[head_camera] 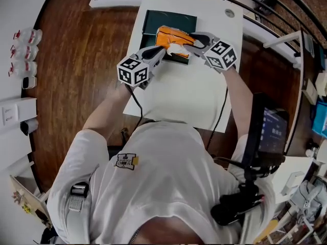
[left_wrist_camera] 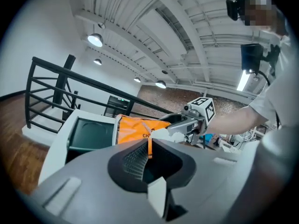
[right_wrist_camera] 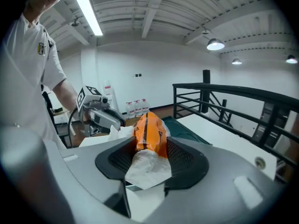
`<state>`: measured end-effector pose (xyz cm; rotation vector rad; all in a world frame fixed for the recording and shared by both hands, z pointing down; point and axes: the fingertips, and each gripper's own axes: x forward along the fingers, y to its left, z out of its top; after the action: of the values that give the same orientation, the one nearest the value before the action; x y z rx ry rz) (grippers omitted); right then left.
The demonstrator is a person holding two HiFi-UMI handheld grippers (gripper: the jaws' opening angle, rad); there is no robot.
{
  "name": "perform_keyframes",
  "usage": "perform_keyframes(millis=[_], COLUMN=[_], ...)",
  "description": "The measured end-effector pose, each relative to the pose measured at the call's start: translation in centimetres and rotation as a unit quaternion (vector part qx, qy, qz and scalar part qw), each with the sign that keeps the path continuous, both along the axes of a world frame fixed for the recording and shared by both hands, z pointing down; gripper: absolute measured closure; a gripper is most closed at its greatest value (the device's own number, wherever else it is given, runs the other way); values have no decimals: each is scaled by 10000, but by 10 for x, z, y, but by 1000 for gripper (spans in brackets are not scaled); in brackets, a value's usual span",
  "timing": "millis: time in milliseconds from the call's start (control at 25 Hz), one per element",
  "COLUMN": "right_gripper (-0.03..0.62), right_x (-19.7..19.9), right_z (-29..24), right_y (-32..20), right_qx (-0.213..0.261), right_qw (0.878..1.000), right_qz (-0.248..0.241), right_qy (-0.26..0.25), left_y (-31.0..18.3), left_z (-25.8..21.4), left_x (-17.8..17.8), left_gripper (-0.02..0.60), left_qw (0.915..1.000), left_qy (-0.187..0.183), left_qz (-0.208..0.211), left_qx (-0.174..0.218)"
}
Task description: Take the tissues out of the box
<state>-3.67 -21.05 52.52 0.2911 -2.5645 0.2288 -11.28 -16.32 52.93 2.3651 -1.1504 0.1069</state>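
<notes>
Our left gripper (left_wrist_camera: pixel 148 149) is nearly closed, pinching a thin edge of the orange tissue pack (head_camera: pixel 172 35). Our right gripper (right_wrist_camera: pixel 148 146) is about half closed on a crumpled white tissue (right_wrist_camera: pixel 147 169) at the pack's other end. The pack sits top centre in the head view, over a dark green mat (head_camera: pixel 153 22) on the white table (head_camera: pixel 179 96).

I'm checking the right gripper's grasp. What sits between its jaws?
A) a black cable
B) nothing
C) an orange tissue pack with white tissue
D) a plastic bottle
C: the right gripper view shows the right gripper with the orange tissue pack between its jaws and white tissue hanging in front.
</notes>
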Motion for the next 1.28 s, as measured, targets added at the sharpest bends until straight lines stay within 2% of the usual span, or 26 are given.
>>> perform_keyframes(millis=[80,160,240,320,440,560,720,760,800,840,960,1120,1160,1200,1280], right_gripper=[398,401,402,405,407,407,401,394,384,359,333,310,312,327,375], right_x=[30,70,110,149,194,210,208,206,203,199,191,199,200,199,188], right_z=[-15,-28,-32,-25,3,41,89,98,105,110,113,96,88,79,62], right_y=[-1,-3,-6,-11,-19,-24,-32,-33,-34,-34,-33,-22,-14,-2,32], right_qx=[6,-49,-165,-373,-815,-1365,-2117,-2241,-2352,-2454,-2616,-2499,-2443,-2380,-2285], right_qw=[9983,9907,9762,9521,8981,8364,7456,7289,7186,7143,7161,7169,7220,7323,7658], right_qz=[529,1224,1942,2724,3905,4810,5717,5858,5919,5909,5734,5608,5531,5399,4988], right_qy=[-238,-594,-949,-1337,-1850,-2246,-2689,-2745,-2793,-2837,-2999,-3302,-3363,-3400,-3355], left_y=[1,2,2,-1,-14,-30,-50,-53,-56,-57,-59,-49,-42,-32,-3], left_z=[-12,-20,-20,-17,-9,5,26,31,35,37,39,30,26,21,15], left_x=[18,40,61,81,108,128,149,153,155,155,153,144,140,136,125], left_gripper=[558,558,558,558,558,558,558,558,558,558,558,558,558,558,558], left_qw=[9997,9989,9979,9974,9971,9969,9964,9961,9959,9958,9957,9958,9956,9951,9934], left_qy=[86,120,132,162,157,62,-43,-58,-77,-92,-80,6,50,99,163], left_qz=[187,402,585,681,748,756,672,663,657,651,644,704,758,832,1029], left_qx=[130,230,225,158,-1,-211,-514,-574,-616,-642,-657,-583,-549,-517,-486])
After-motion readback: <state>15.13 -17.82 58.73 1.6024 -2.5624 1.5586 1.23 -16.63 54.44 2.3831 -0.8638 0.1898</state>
